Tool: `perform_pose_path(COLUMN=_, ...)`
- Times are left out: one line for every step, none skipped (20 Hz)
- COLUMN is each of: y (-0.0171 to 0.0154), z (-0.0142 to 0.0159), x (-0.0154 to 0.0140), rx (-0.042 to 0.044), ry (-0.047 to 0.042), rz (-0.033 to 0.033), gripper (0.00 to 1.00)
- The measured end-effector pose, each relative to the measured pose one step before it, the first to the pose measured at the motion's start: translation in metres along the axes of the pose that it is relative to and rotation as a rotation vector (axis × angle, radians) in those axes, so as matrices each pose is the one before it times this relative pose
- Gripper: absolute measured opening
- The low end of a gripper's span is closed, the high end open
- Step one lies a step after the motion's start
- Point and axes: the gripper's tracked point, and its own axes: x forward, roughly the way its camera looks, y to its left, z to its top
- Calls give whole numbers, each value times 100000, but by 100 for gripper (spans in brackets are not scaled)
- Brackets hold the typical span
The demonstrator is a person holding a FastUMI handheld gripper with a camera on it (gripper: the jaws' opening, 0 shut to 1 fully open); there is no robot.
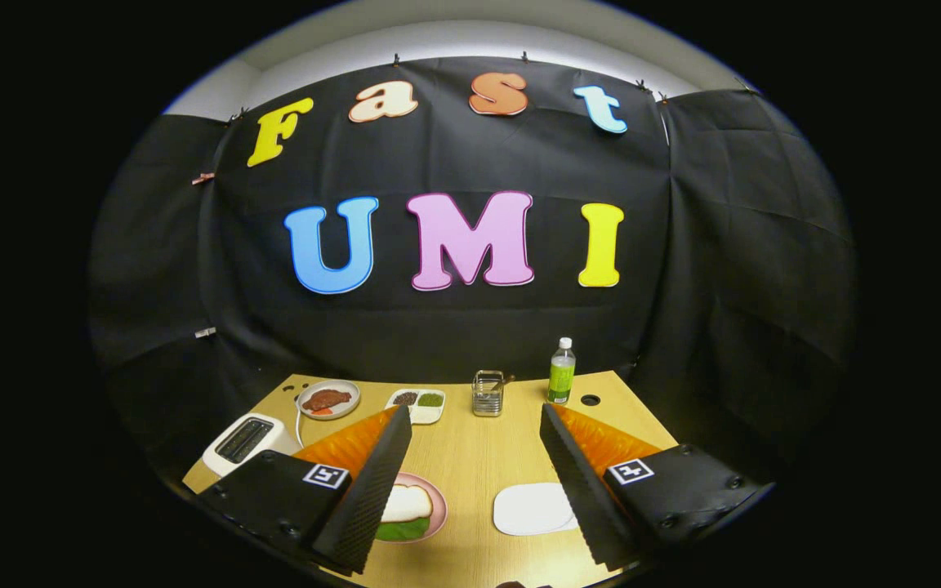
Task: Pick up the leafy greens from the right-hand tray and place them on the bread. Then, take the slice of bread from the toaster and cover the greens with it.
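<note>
The gripper [474, 482] hangs spread wide over the table [470, 457], holding nothing. Bread [407, 502] covers the greens [402, 530] on the plate [436, 500], seemingly; toaster [243, 441] left of it.

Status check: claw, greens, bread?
Claw open, empty. Bread slice tops greens on pink plate. White tray bare. Nothing obstructing.

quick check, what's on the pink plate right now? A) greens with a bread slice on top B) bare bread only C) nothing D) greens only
A: on the pink plate a bread slice lies over the greens, which peek out at its near edge; the claw is open, holding nothing.
</note>
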Motion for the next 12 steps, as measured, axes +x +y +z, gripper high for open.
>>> perform_pose_path(y=-432, z=561, x=-486, rx=1839, ry=-1445, rz=-1193, gripper=99)
perform_pose_path(y=-428, z=563, x=-325, rx=1219, ry=-1580, rz=-965, gripper=99)
perform_pose_path(y=-557, z=597, x=-213, rx=768, ry=-1849, rz=-1145, gripper=99)
perform_pose_path(y=-659, z=538, x=-48, rx=-249, ry=-1551, rz=-1080, gripper=99)
perform_pose_path(y=-592, z=305, x=1, rx=-629, ry=-796, rz=-655, gripper=99)
perform_pose_path(y=-358, z=204, x=127, rx=-632, ry=-188, rz=191, gripper=99)
perform_pose_path(y=-176, z=285, x=94, rx=-61, ry=-41, rz=668, gripper=99)
perform_pose_path(y=-83, z=299, x=108, rx=80, ry=266, rz=1185, gripper=99)
perform_pose_path(y=-179, z=428, x=68, rx=-216, ry=-556, rz=1043, gripper=99)
perform_pose_path(y=-402, z=453, x=212, rx=-864, ry=-472, rz=360, gripper=99)
perform_pose_path(y=-370, z=339, x=240, rx=-1129, ry=-214, rz=193, gripper=99)
perform_pose_path(y=-60, z=153, x=165, rx=-913, ry=-107, rz=956, gripper=99)
